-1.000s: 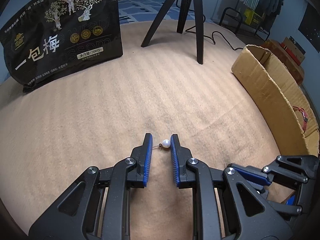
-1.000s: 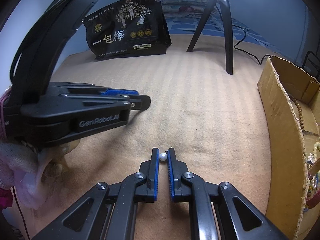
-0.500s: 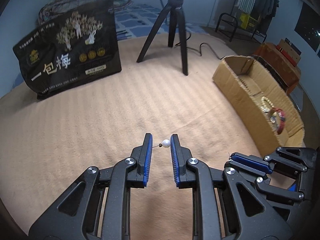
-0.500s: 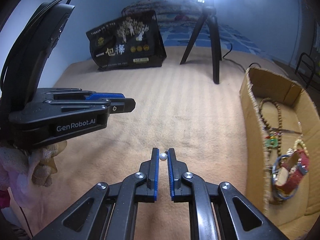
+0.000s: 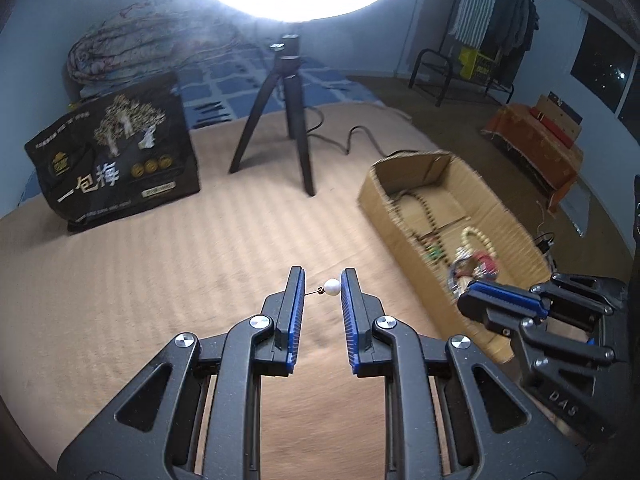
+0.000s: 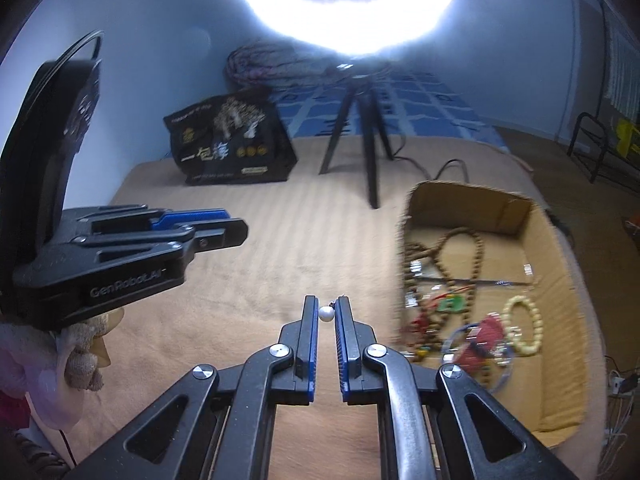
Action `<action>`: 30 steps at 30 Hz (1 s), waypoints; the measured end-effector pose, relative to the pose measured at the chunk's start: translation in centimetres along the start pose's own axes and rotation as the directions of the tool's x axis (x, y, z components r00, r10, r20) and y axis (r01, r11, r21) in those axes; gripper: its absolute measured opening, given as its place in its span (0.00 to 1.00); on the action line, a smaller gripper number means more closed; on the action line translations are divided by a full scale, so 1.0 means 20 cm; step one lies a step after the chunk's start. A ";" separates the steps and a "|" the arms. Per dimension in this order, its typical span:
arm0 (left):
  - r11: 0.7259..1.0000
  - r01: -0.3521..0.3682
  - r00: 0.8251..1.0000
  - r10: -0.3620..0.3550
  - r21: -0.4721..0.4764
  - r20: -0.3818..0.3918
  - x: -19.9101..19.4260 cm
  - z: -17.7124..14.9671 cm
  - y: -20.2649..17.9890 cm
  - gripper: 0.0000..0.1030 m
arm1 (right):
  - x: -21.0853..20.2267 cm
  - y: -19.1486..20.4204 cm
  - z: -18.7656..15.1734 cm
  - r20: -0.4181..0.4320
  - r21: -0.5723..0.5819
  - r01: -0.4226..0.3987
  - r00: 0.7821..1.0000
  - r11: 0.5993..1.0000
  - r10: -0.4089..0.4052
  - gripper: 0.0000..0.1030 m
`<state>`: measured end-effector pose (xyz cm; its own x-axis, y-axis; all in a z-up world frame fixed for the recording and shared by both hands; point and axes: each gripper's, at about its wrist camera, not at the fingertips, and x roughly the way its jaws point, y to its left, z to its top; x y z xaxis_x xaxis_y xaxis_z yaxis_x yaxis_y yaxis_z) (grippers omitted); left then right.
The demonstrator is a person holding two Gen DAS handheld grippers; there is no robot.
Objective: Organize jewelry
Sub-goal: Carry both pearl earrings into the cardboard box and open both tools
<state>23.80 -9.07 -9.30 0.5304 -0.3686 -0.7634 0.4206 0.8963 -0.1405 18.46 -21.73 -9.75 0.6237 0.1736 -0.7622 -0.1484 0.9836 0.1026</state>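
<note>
Left gripper (image 5: 322,285): my jaws stand narrow, pinning a pearl earring (image 5: 331,287) crosswise between the tips, pearl against the right pad, post toward the left.
Right gripper (image 6: 326,312): my jaws nearly closed, clamping a second pearl earring (image 6: 325,314) at the tips.
Cardboard box (image 6: 464,202): right of both tools, holding beads and bracelets.
Surface: tan blanket (image 5: 160,264) beneath.

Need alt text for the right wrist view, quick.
The right gripper pinches a pearl earring above tan bedding. A cardboard box of jewelry lies to its right, the left gripper to its left.
</note>
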 end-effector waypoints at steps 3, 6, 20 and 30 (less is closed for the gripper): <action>1.000 0.013 1.000 -0.013 0.007 0.008 0.00 0.04 -0.07 0.17 | -0.06 -0.09 0.02 0.004 0.013 0.015 1.000 1.000 -0.016 0.06; 1.000 0.028 0.999 -0.028 0.016 0.016 0.01 0.08 -0.15 0.17 | -0.11 -0.21 0.04 0.007 0.056 0.019 1.000 0.998 -0.020 0.06; 0.997 0.072 0.997 -0.073 0.026 0.019 0.15 0.23 -0.44 0.17 | -0.20 -0.54 0.08 0.019 0.143 0.037 0.999 0.989 -0.040 0.06; 0.997 0.073 0.997 -0.073 0.006 0.014 0.24 0.29 -0.51 0.17 | -0.16 -0.62 0.08 0.007 0.155 0.038 0.999 0.987 -0.040 0.06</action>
<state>26.32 -21.31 -7.92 0.5086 -0.4366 -0.7420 0.4628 0.8654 -0.1920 19.54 -34.50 -7.55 0.6344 0.1348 -0.7612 -0.0040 0.9852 0.1712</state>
